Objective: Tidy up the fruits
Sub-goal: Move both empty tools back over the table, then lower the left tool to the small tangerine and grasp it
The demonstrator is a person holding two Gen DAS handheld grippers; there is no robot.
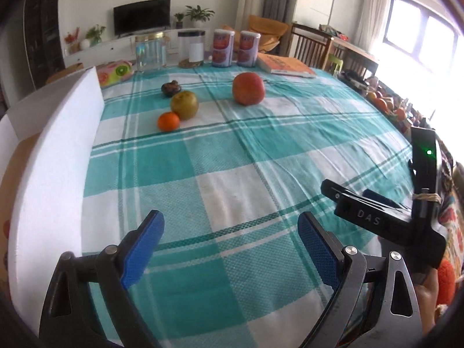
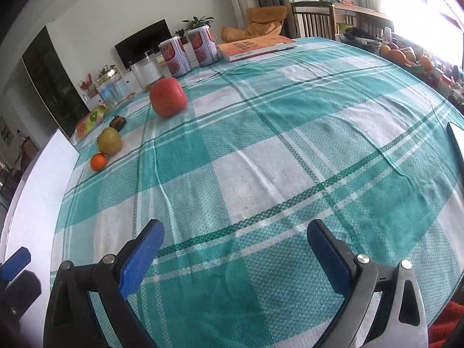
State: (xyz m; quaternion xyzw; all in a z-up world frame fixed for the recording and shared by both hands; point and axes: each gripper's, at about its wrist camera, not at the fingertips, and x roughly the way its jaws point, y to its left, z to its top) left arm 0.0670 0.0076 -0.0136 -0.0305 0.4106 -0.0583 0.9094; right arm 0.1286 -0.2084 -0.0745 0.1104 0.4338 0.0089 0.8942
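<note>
1. Left gripper (image 1: 230, 226) is hanging over the teal-and-white checked tablecloth (image 1: 232, 156), blue pads spread wide and gripping nothing, just cloth between them.
2. Right gripper (image 2: 235, 236) is doing the same thing: pads wide apart, empty, angled down at the cloth.
3. All the fruits are sitting well ahead of both grippers. From the left one, the small orange (image 1: 168, 121) is sitting ahead and a bit left, touching the greenish-yellow fruit (image 1: 184, 104) just behind it.
4. A small dark brown fruit (image 1: 171, 88) is sitting just past those two.
5. The big red fruit (image 1: 248, 88) is sitting alone, straight ahead and apart from the cluster.
6. A white foam box (image 1: 55, 156) is running along the left gripper's left side.
7. Far ahead, two printed cans (image 1: 234, 47), clear jars and a book (image 1: 285, 65) are lining the table's far edge.
</note>
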